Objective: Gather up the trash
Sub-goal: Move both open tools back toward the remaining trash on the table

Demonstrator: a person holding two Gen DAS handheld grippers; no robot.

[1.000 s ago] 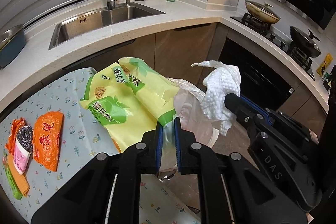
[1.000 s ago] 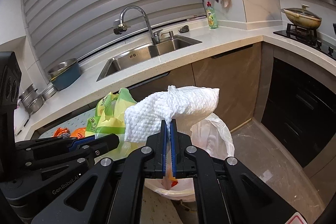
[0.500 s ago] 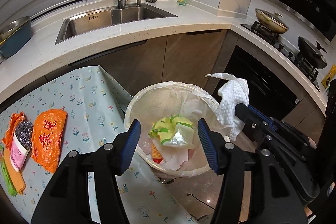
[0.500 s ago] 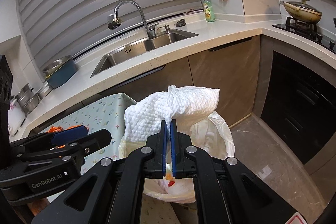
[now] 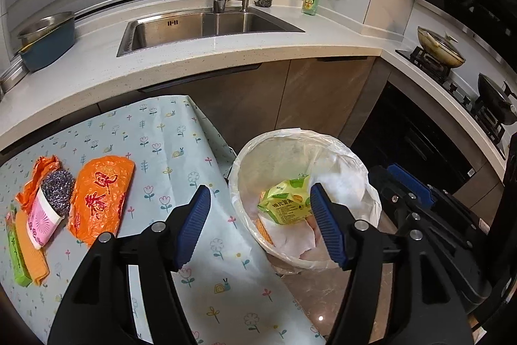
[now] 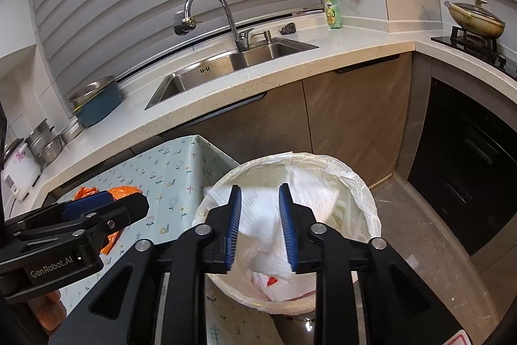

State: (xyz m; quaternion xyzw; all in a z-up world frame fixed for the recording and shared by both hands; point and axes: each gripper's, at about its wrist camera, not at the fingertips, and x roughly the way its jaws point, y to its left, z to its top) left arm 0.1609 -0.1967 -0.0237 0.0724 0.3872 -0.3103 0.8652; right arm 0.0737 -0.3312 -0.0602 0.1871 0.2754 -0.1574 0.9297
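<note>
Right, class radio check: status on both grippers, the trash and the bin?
Left gripper open, empty. Right gripper just opening, white paper towel dropping into bin. Orange wrapper left on table. Nothing in the way.

Pale blue tablecloth (image 5: 168,151) scattered with tiny flowers and snails. At nine o'clock on it, an orange wrapper (image 5: 101,196) with red characters, beside a silvery scourer (image 5: 58,186) in pink card. In the white-lined bin (image 5: 245,164) at three o'clock, a yellow-green packet (image 5: 286,199) and white paper towel (image 6: 258,215). Black hand-held gripper (image 5: 258,228), blue ribbed pads.
</note>
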